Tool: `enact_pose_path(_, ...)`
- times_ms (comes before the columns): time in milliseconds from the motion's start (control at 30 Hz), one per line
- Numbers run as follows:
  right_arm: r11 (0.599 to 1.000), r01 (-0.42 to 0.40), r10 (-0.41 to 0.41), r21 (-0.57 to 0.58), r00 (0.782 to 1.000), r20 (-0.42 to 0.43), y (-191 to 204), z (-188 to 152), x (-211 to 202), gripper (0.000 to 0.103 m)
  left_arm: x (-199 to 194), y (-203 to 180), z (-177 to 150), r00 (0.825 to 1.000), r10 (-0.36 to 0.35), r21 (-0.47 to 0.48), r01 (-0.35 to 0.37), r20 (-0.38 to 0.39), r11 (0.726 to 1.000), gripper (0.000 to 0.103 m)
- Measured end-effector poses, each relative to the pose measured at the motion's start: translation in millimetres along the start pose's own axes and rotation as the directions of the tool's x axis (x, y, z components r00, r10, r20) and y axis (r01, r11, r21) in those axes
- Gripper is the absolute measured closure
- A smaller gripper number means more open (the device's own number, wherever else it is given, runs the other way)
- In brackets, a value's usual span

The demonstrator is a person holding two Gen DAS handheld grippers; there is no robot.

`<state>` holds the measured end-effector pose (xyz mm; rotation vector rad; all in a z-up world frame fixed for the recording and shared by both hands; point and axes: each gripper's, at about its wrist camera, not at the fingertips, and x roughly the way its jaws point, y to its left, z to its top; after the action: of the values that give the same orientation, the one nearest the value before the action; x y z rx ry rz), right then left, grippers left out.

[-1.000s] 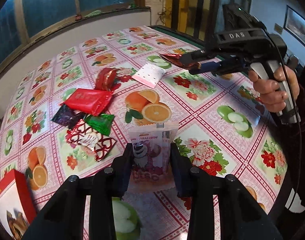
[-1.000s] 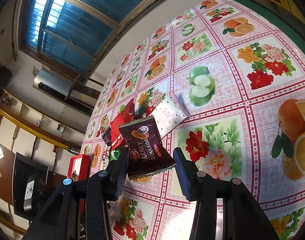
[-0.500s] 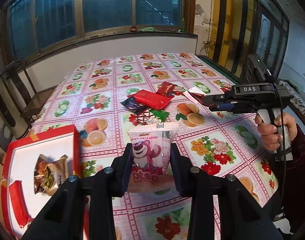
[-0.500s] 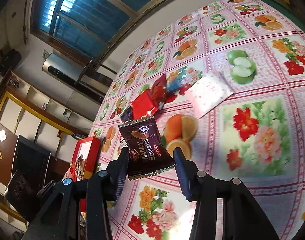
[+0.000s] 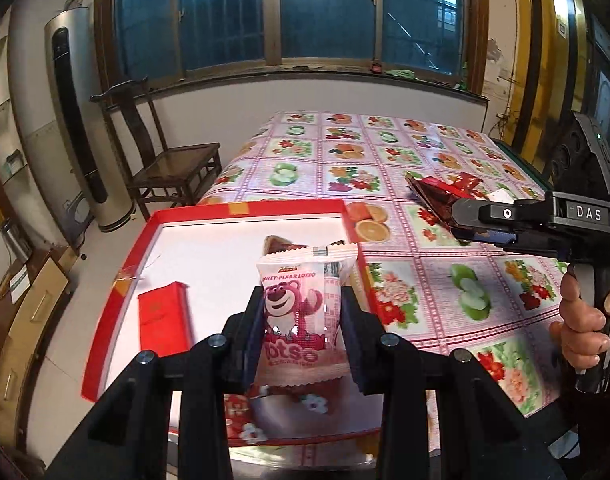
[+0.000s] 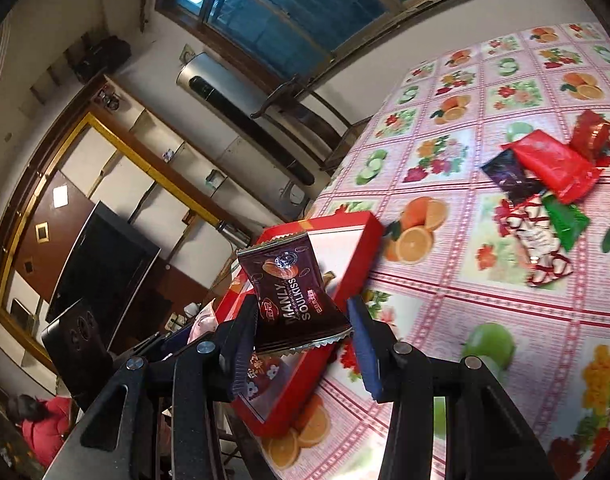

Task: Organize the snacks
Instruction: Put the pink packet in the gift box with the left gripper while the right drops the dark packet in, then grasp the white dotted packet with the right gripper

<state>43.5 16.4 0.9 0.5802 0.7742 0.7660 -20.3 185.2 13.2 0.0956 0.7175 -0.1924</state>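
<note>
Two loads are up: over the table and red box, my left tool pinches the pink bear packet, my right tool clamps the brown packet; I'd lower before releasing.

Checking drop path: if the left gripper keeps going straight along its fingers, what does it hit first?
Probably the red box. The left gripper, shut on the pink Lotso packet, points over the box's white floor, toward a wrapped snack lying there just beyond the packet. Depth is unclear from a fisheye view.
</note>
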Motion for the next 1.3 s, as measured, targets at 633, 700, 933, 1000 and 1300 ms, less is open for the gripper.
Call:
enact_pose_path(633, 0.982, 0.159, -0.159, -0.103, 0.987, 0.011, 45.0, -3.5, 54.1, 0.046, -2.0, 57.2, -0.2, 0.989, 0.144, -0.092, -0.142, 0.014, 0.986, 0.037)
enact_pose_path(700, 0.980, 0.188, -0.185, -0.073, 0.982, 0.046, 27.3, 4.3, 28.9, 0.044, -4.9, 46.2, 4.8, 0.992, 0.124, -0.079, -0.122, 0.024, 0.989, 0.036)
enact_pose_path(933, 0.879, 0.436, -0.469, 0.192, 0.862, 0.192, -85.8, 23.0, -108.0, 0.044, -2.2, -29.7, 21.6, 0.998, 0.029, 0.059, -0.033, 0.059, 0.998, 0.030)
enact_pose_path(1000, 0.803, 0.525, -0.578, 0.280, 0.801, 0.154, -118.1, 29.5, -136.5, 0.044, 1.9, -51.5, 24.9, 0.999, -0.006, 0.090, 0.001, 0.053, 0.996, 0.030)
enact_pose_path(1300, 0.604, 0.653, -0.700, 0.457, 0.709, -0.088, -202.3, 80.1, -142.8, 0.045, 16.9, -103.3, 29.4, 0.995, -0.099, 0.124, 0.097, 0.014, 0.988, 0.030)
